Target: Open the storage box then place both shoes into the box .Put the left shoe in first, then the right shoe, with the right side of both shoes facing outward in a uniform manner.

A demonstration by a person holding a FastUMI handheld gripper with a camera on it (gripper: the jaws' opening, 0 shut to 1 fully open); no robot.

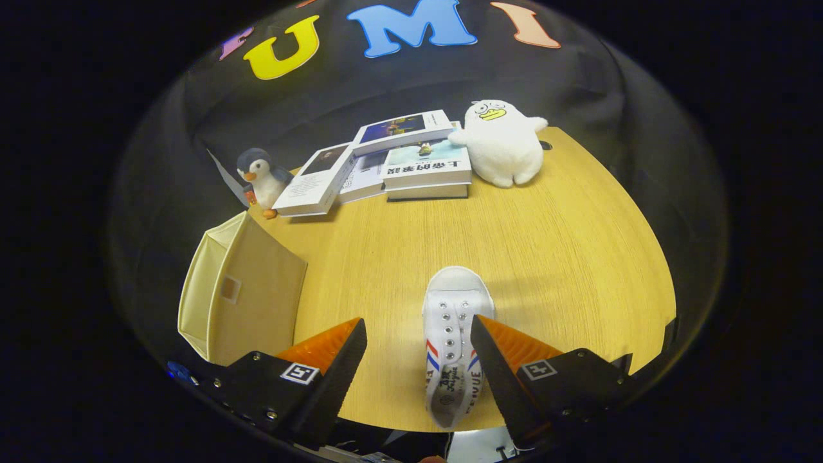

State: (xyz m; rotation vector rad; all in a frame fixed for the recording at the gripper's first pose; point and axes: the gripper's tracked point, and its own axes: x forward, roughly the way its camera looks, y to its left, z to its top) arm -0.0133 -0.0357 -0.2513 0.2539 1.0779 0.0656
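Gripper view looks down on a wooden counter [546,244], where one white shoe [453,341] lies toe away from the tool [418,370], its heel toward the camera. The cream storage box [241,302] stands at the counter's near left corner, beside the left finger, its opening turned sideways away from the shoe. Beyond are stacked books [411,161], a penguin toy [260,177] and a white duck plush [505,141].

The step in hand appears to be picking up this shoe. To do it well, centre the shoe's collar between the fingers, as it now sits close against the right finger [498,373], then close on the sides near the heel so the shoe stays level.

The tool is released, fingers spread wide, holding nothing; whether the right finger touches the shoe I cannot tell.
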